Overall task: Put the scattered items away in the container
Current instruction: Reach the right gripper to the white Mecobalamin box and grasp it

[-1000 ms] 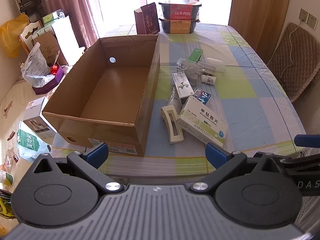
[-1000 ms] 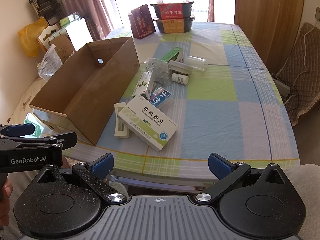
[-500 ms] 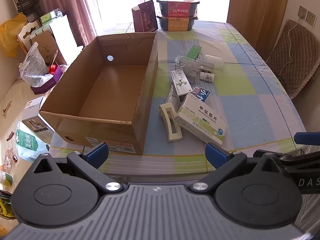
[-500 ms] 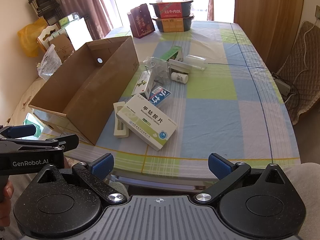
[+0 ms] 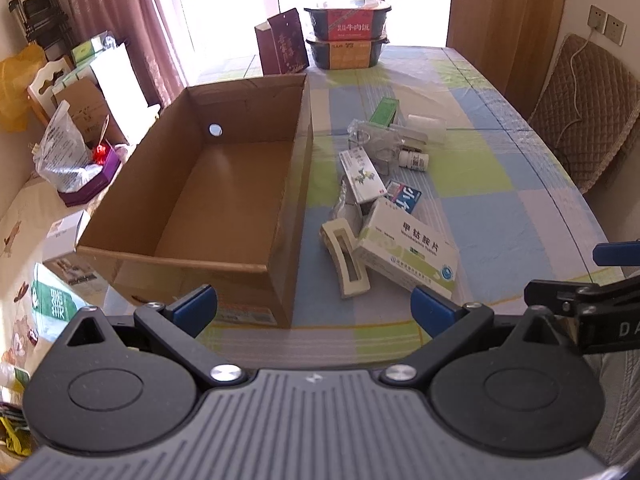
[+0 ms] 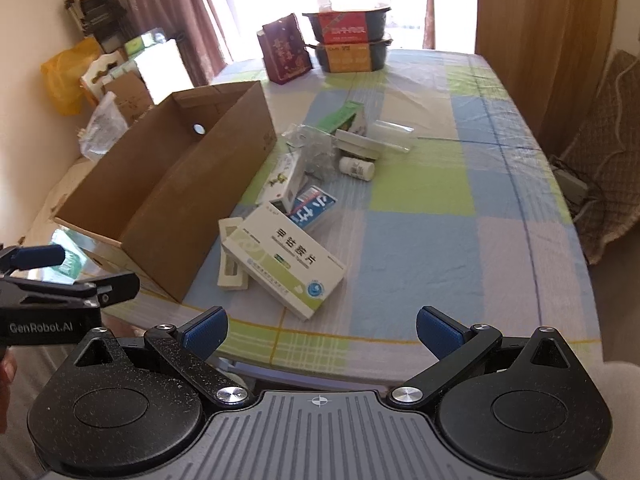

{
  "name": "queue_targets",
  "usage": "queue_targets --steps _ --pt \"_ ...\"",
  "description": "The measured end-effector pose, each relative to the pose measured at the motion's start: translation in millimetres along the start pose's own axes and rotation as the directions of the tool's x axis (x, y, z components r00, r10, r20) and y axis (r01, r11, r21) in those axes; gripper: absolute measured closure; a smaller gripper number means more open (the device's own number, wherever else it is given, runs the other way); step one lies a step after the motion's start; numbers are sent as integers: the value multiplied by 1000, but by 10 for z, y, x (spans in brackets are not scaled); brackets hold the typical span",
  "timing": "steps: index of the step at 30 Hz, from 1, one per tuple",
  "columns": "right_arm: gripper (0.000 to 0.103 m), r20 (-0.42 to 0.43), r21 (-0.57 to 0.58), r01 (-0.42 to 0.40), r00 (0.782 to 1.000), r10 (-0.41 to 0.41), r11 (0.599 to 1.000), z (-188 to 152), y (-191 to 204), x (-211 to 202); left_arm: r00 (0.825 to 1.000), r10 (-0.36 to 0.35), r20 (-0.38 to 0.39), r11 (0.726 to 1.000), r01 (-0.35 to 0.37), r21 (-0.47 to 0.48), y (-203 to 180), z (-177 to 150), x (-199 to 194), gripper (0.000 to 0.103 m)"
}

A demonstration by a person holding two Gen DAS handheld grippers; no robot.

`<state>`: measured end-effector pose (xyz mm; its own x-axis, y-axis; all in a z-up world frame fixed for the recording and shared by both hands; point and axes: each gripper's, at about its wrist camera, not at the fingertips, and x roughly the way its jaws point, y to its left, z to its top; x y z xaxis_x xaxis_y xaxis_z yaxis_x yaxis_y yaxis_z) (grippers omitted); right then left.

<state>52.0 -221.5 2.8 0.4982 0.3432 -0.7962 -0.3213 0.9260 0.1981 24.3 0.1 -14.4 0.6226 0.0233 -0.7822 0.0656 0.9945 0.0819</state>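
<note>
Both grippers hang level just off the near edge of the table (image 5: 500, 184), side by side and aimed along its length. The left gripper (image 5: 314, 306) faces the near right corner of the cardboard box (image 5: 224, 184); the right gripper (image 6: 320, 330) faces the near end of the scattered pile. Each shows at the edge of the other's view, the left one with part of a hand (image 6: 6, 368) below it.

Compared with a second ago, both views sit slightly closer to the table: the box and the pile lie a little lower and larger in each, and the items themselves have not shifted.

The blue-padded fingers (image 5: 196, 306) of the left gripper are spread wide with nothing between them, and the right gripper's fingers (image 6: 438, 330) are equally wide and empty. Neither touches the table or any item.

Nearest the grippers is a large white and green medicine box (image 6: 284, 258), lying flat and overlapping a cream hair clip (image 5: 344, 256) just to its left, beside the cardboard box. Behind it a blue and white packet (image 6: 312, 206) lies partly under a white carton (image 6: 284, 178) printed with green. Farther on come a crumpled clear bag (image 6: 316, 150), a small white bottle (image 6: 356, 168) on its side, a green carton (image 6: 342, 116) and a clear tube (image 6: 394, 134). The cardboard box stands open and empty on the left side of the table. At the far end are a dark red bag (image 5: 286, 46) and two stacked food tubs (image 5: 346, 38).
</note>
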Motion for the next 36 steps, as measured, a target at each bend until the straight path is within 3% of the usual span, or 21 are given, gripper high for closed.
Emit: queue_targets --steps 5,14,23,36 --pt "0 0 -124 -94 995 95 988 81 -133 87 999 -27 17 1000 27 10 112 103 22 1" --pt "0 -89 -367 -209 978 190 906 94 -173 432 998 -62 25 997 61 41 282 303 172 1" --pt "0 -193 -465 -289 956 222 837 150 -222 1049 995 -100 -6 993 100 57 410 558 507 1" --pt "0 -277 -483 -382 920 277 788 260 -307 1710 988 -140 -66 986 145 85 452 710 920 1"
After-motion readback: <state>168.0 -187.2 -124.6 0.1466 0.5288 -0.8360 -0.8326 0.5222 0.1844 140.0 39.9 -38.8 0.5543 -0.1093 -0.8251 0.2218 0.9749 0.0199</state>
